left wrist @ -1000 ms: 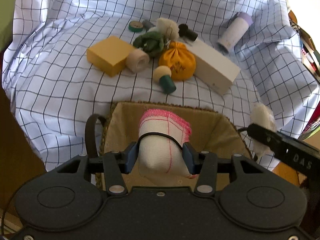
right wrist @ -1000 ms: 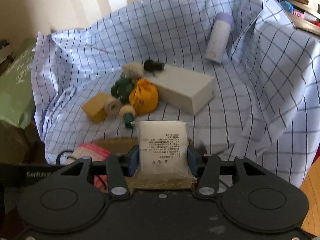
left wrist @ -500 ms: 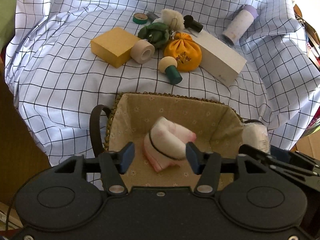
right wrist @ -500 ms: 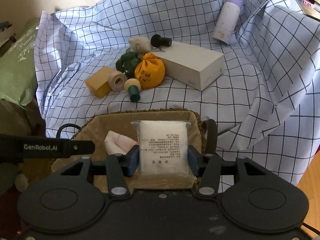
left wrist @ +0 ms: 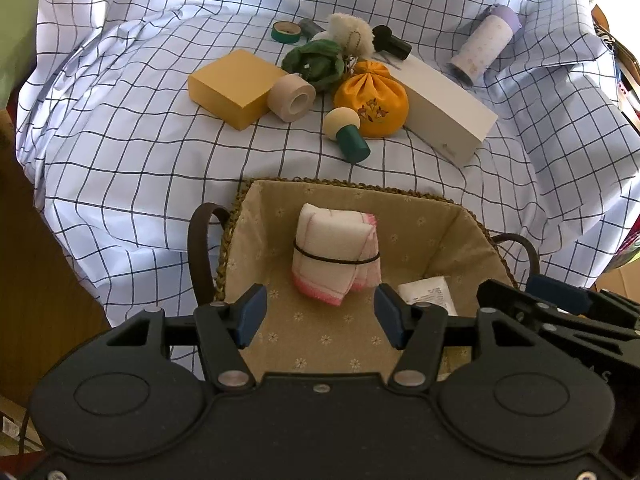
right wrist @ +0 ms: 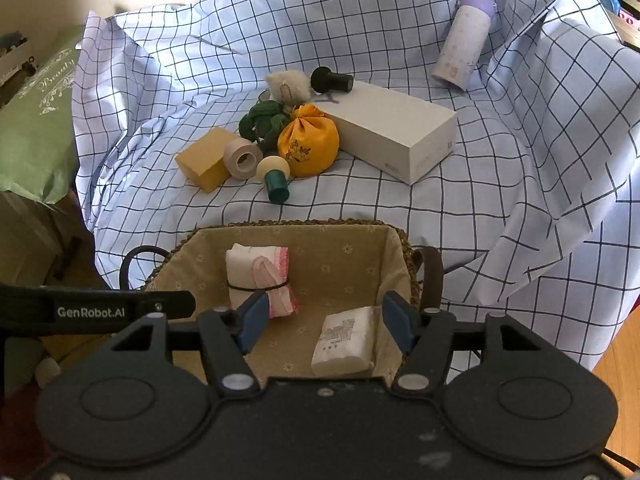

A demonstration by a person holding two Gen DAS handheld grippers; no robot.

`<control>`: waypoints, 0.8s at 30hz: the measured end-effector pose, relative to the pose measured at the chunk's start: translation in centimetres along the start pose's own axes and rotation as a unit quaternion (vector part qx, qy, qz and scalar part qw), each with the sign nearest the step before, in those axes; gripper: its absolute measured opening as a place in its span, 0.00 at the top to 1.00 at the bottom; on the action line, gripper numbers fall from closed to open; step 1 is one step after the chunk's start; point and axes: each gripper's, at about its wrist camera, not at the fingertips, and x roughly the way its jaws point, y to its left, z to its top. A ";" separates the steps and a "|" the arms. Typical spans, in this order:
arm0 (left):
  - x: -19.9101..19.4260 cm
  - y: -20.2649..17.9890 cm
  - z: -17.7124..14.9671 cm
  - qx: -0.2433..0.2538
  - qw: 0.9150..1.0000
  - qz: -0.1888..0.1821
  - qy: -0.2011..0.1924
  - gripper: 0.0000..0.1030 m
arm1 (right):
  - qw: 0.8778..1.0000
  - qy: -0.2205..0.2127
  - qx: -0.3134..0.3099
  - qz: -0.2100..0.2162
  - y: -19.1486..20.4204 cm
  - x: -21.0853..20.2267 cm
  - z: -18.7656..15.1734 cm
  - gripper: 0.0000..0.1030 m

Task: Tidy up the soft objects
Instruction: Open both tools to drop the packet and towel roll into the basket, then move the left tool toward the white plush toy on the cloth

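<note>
A: So a second ago the left tool was squeezing the towel roll and the right tool had the white packet. Now both tools are spread with nothing in them, the right one only just finished widening, and both things are lying in the basket.

B: Yep, roll near the middle, packet in the right near corner. From the left view the packet is mostly cut off behind the blue fingers, and its print is too small to read.

A: What's left outside?

B: Orange pouch, green cloth, fluffy ball, all jammed between the yellow block, tape roll, peg and white box on the checked sheet. Bottle is well apart.
</note>
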 end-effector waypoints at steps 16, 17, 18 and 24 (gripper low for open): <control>-0.4 0.3 1.7 0.007 0.999 0.022 -0.022 0.34 | 1.000 0.009 0.010 -0.001 0.1 0.9 2.2 0.36; -0.4 0.3 1.9 0.007 0.999 0.022 -0.022 0.34 | 1.000 0.011 0.010 -0.001 0.1 1.1 2.3 0.36; -0.3 0.3 2.0 0.006 1.000 0.022 -0.022 0.34 | 1.000 0.013 0.011 0.000 0.2 1.2 2.5 0.35; 0.3 0.8 2.7 0.003 1.000 0.024 -0.020 0.34 | 1.000 0.022 0.020 0.001 0.3 2.3 3.1 0.34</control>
